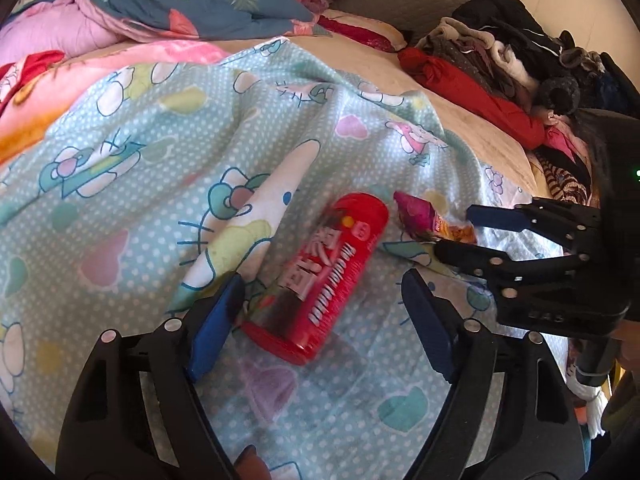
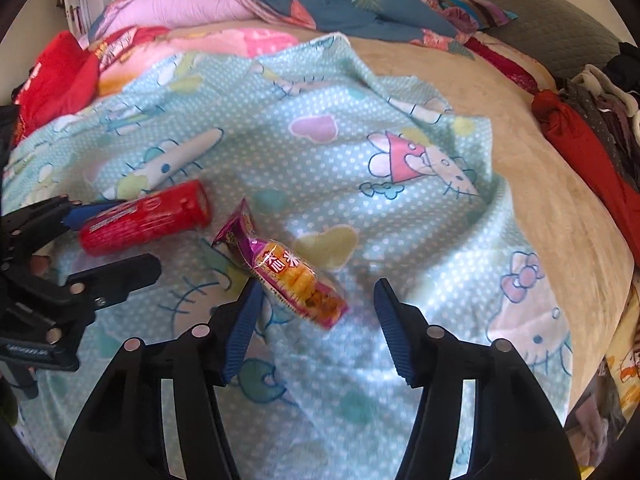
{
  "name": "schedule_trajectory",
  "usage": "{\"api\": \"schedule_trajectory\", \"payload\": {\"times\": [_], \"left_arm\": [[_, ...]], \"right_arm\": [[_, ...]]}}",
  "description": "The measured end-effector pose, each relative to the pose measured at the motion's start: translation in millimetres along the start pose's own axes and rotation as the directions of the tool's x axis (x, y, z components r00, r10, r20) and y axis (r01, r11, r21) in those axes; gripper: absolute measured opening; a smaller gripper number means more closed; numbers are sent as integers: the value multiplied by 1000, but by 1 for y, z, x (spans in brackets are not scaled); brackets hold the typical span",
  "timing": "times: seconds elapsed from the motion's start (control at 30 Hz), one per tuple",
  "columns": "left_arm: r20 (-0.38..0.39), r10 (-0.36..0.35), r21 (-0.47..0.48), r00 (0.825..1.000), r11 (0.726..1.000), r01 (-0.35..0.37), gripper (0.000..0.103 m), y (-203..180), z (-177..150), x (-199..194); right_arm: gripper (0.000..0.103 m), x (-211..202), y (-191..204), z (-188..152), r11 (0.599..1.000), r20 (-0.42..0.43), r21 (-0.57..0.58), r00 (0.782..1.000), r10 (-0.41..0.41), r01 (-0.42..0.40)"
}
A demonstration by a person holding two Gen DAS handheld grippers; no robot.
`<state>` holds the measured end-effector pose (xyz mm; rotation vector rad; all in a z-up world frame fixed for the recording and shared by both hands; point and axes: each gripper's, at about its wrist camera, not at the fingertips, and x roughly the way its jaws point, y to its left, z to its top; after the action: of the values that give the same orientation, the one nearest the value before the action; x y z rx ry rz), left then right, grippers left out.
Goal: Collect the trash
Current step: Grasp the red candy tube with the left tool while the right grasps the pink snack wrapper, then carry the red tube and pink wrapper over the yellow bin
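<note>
A red cylindrical snack tube (image 1: pixel 320 280) lies on the light blue cartoon bedsheet (image 1: pixel 160 152). My left gripper (image 1: pixel 320 320) is open with its jaws on either side of the tube's near end, not closed on it. A purple and orange snack packet (image 2: pixel 288 272) lies just right of the tube (image 2: pixel 148 220). My right gripper (image 2: pixel 316 328) is open, its jaws around the packet's near end. In the left wrist view the packet (image 1: pixel 424 220) sits between the right gripper's (image 1: pixel 452 232) fingers. The left gripper (image 2: pixel 116 240) also shows in the right wrist view, astride the tube.
A pile of dark and red clothes (image 1: pixel 500 64) lies along the bed's right side. Pink and blue floral quilts (image 2: pixel 280 4) are heaped at the head. A red garment (image 2: pixel 56 80) lies at the left. A beige blanket (image 2: pixel 532 184) covers the right part.
</note>
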<state>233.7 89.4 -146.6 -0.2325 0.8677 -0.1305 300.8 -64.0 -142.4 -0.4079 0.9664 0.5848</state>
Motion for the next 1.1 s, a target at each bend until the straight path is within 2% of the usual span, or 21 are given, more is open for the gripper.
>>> {"api": "schedule_trajectory", "payload": {"times": [0.07,0.13,0.17,0.23,0.3,0.47,0.7,1.1], "left_arm": [[0,-2,-3,1000,1000,2,70,0,-1,1],[-3,4,-10,1000,1000,-4,66,1,-1,4],[-3,4,-14,1000,1000,-4,63,2,-1,4],[1,5,-23,1000,1000,-5,60,5,-2,4],[3,10,-31,1000,999,-9,52,7,-2,4],[12,14,-45,1000,999,-14,43,12,-3,-2],[19,8,-18,1000,1000,-8,27,1,-7,-18],[60,-31,37,998,999,29,24,-45,-17,-43]], "right_arm": [[50,6,1,3,1000,-11,-2,1000,-4,4],[37,9,1,3,1000,-17,16,1000,23,-23],[35,9,0,4,999,-18,33,999,38,-37],[20,8,-4,2,996,-16,71,998,56,-54],[10,4,-9,0,991,-14,107,997,76,-74],[10,-20,-20,-16,975,33,187,993,113,-118],[10,-68,-33,-43,949,129,266,982,136,-166],[10,-136,-42,-79,922,245,324,960,134,-211]]}}
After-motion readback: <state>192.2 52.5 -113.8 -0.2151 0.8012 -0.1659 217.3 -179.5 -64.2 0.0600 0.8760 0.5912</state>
